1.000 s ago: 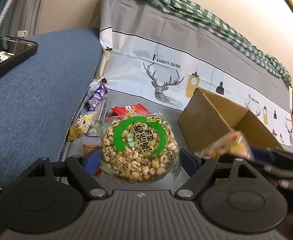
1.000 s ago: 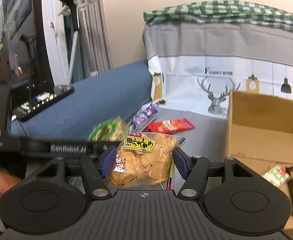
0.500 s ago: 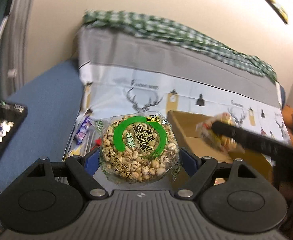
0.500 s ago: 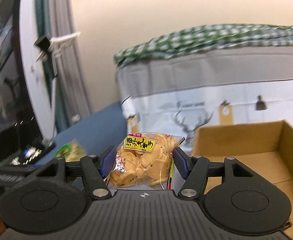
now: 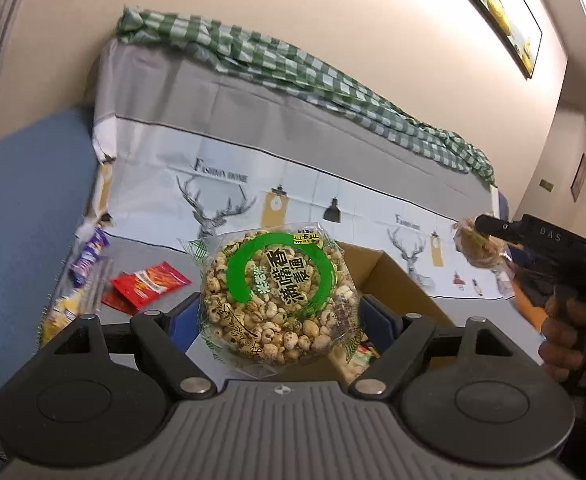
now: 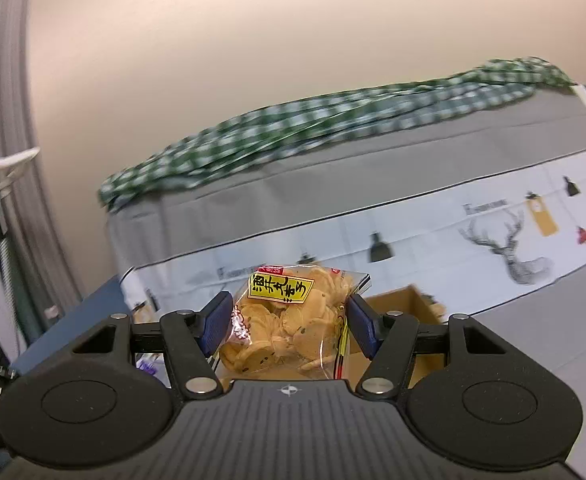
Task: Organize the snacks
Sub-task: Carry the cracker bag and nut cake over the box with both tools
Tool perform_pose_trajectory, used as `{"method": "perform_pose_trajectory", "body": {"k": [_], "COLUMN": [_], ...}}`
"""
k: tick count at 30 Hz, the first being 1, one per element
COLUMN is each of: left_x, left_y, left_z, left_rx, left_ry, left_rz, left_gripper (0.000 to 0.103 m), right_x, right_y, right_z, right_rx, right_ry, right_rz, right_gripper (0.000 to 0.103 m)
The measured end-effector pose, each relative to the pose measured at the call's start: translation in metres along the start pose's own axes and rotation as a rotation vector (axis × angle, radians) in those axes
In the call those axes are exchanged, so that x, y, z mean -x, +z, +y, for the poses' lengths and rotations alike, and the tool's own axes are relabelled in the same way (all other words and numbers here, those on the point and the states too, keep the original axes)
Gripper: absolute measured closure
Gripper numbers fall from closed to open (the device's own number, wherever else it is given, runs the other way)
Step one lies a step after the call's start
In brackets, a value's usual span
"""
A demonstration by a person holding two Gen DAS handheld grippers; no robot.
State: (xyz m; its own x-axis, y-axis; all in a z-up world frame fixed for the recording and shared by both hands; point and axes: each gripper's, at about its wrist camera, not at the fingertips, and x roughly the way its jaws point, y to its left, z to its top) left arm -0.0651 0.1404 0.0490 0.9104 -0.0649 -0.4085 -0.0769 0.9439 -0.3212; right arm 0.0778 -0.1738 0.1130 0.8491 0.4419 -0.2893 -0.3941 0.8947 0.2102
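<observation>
Left tongs [image 5: 279, 320] pinching round puffed-grain pack [image 5: 279, 294], held in air just before cardboard box [image 5: 389, 280]. Right tongs [image 6: 285, 322] pinching cracker bag [image 6: 289, 326], raised above same box. Judgement: midway. Some packets visible inside box; both held packs not yet dropped in. Red sachet [image 5: 149, 285] and purple wrappers [image 5: 89, 256] left on sofa seat, unsorted.

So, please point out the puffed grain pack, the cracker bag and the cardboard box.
puffed grain pack [image 5: 279, 294], left wrist view, on its green ring label.
cracker bag [image 6: 289, 322], right wrist view, on the crackers.
cardboard box [image 5: 397, 292], left wrist view, on its outer side wall.
</observation>
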Motion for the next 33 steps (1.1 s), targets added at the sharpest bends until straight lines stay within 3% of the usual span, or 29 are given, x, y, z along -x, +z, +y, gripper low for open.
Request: {"method": "perform_pose_trajectory", "body": {"k": [7, 12, 20, 23, 28, 33], "left_x": [-0.026, -0.076, -0.169, -0.185, -0.214, -0.234], "left_y": [0.016, 0.033, 0.063, 0.047, 0.023, 0.02], "left_z": [-0.026, -0.066, -0.122, -0.12, -0.106, -0.101], "left_rx": [-0.066, -0.11, -0.125, -0.15, -0.14, -0.147], "left_ry": [-0.068, -0.091, -0.124, -0.127, -0.045, -0.017], "left_rz": [-0.004, 0.036, 0.057, 0.042, 0.189, 0.202], "left_gripper": [0.017, 0.017, 0.017, 0.017, 0.017, 0.017], "right_x": [-0.021, -0.046, -0.05, -0.053, -0.063, -0.077], "right_y": [0.016, 0.004, -0.003, -0.006, -0.008, -0.01], "right_z": [-0.023, -0.042, -0.065, -0.071, -0.07, -0.069], "right_rx": [0.093, 0.075, -0.022, -0.027, 0.021, 0.022], "right_ry": [-0.028, -0.034, -0.072, -0.093, -0.106, -0.108], "right_rz": [-0.006, -0.002, -0.002, 0.02, 0.044, 0.075], "right_gripper": [0.039, 0.039, 0.039, 0.039, 0.039, 0.039]}}
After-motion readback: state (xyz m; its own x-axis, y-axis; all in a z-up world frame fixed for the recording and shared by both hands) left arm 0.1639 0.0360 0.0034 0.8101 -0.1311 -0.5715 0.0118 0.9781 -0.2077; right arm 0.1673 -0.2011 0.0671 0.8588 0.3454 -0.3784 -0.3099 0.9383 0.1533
